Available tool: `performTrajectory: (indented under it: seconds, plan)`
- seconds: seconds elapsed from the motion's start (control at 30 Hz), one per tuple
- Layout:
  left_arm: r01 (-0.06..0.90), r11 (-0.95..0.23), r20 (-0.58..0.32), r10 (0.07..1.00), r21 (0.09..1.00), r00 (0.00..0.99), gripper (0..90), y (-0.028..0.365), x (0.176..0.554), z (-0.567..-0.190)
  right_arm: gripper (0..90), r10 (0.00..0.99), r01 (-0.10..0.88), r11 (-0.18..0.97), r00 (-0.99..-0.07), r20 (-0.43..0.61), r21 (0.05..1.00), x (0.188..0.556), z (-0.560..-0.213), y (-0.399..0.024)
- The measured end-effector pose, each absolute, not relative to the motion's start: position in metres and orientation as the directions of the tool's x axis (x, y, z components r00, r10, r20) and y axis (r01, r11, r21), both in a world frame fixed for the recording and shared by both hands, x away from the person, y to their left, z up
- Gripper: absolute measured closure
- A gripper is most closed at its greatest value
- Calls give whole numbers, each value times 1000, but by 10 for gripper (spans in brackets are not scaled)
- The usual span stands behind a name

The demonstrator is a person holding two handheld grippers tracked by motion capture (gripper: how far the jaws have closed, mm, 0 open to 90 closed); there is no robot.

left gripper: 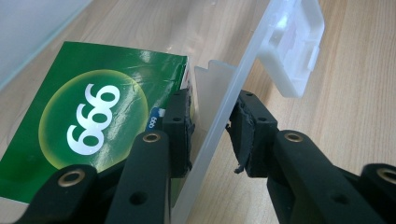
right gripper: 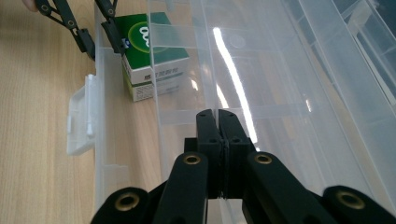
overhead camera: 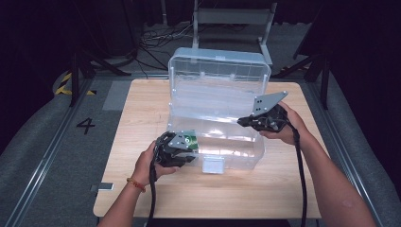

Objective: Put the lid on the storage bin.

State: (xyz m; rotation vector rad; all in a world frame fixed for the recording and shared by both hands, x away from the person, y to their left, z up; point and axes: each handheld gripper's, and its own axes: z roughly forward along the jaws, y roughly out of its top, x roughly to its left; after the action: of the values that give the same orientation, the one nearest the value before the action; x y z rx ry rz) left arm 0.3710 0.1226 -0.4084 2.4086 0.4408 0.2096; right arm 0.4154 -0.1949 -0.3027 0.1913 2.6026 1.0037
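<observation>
High view: both forearms come in from six o'clock. The left tongs (overhead camera: 189, 150) lie low at the near left corner of the clear plastic box (overhead camera: 246, 142), pointing toward three o'clock, the hand wrapped round the body from behind. The right tongs (overhead camera: 242, 121) point toward nine o'clock over the box's right half, the wrist bent inward. The box sits mid-bench (overhead camera: 142, 109), its long axis running from nine to three, its lid (overhead camera: 220, 71) standing open at twelve o'clock. A green carton (overhead camera: 190, 140) shows just inside the near left corner.

Left gripper view: the left tongs (left gripper: 211, 133) straddle the box's front wall (left gripper: 219, 116), one pad inside against the green carton (left gripper: 93, 116), one outside; whether they pinch the wall I cannot tell. The latch (left gripper: 292, 44) hangs at one o'clock.

Right gripper view: the right tongs (right gripper: 218, 119) are clenched on nothing, over the box's floor (right gripper: 261, 93). The carton (right gripper: 152, 56) lies flat at eleven o'clock, its broad green face up, the left tongs (right gripper: 95, 39) beside it.
</observation>
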Motion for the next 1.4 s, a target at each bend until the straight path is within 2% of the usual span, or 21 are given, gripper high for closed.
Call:
performTrajectory:
  seconds: [0.3,0.43,0.53,0.6,0.7,0.73,1.1,1.4]
  plan:
    - [252,-727,57,371,638,927,678,122,368,-406,895,235,0,743,-937,-260,670,407,-308,-196]
    - [255,-722,73,390,643,918,524,124,359,-399,893,237,4,742,-937,-257,670,405,-308,-198]
    - [267,-666,40,408,697,912,485,134,350,-387,892,238,3,739,-937,-256,673,405,-309,-198]
    - [265,-657,41,411,705,911,422,140,346,-378,891,237,3,739,-937,-255,673,403,-310,-198]
    - [269,-625,24,418,733,908,408,146,341,-370,890,237,2,737,-938,-255,676,403,-311,-199]
    - [272,-613,24,430,742,903,362,148,339,-366,889,236,2,738,-937,-256,675,402,-312,-199]
    - [271,-527,28,491,805,871,377,172,341,-331,885,230,0,736,-940,-251,677,396,-317,-199]
    - [288,-448,21,569,847,822,446,179,371,-304,878,232,-8,737,-936,-265,676,393,-318,-199]
